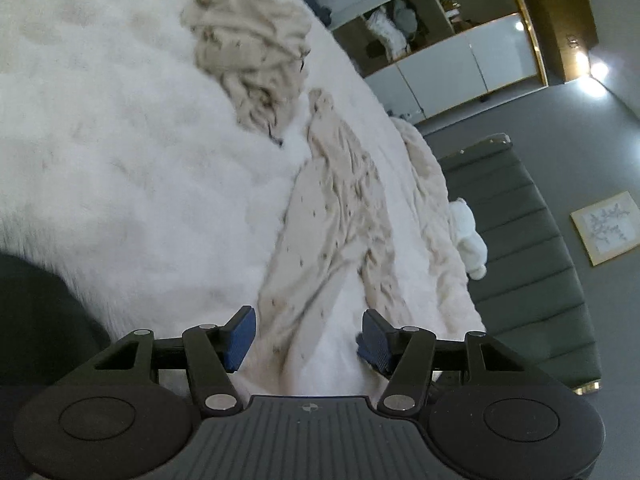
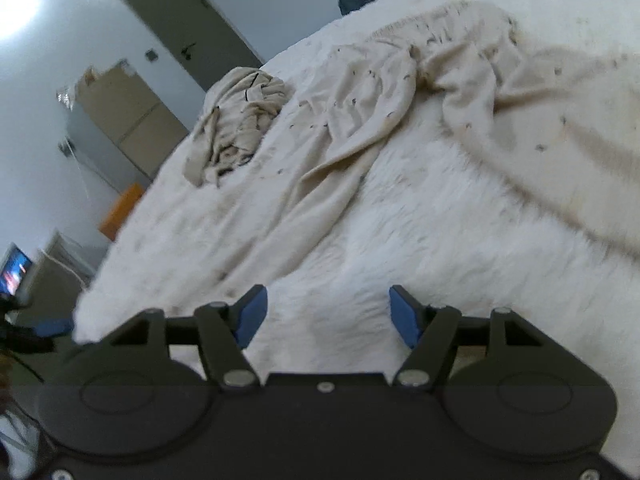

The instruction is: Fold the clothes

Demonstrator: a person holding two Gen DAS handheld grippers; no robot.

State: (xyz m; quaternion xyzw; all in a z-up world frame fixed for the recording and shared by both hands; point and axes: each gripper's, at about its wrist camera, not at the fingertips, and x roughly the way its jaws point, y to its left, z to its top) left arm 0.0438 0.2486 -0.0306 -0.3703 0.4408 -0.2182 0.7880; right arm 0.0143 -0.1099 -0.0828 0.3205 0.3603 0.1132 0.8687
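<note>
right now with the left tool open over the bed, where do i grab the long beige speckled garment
Probably the near end of the long beige garment, right ahead of the open left tool. It lies stretched away from the tool on the white furry blanket, and that edge sits between the fingers. Come in low from the near side, pinching a flat edge, not the crumpled middle.

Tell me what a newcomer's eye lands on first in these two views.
First the cream speckled garment, spread in long wrinkled folds across the white fluffy bedcover, with a second crumpled beige bundle near the bed's far edge. Next, the blue-padded open jaws at the bottom of each view: the left gripper low over a stretch of the garment, the right gripper over bare cover.
</note>
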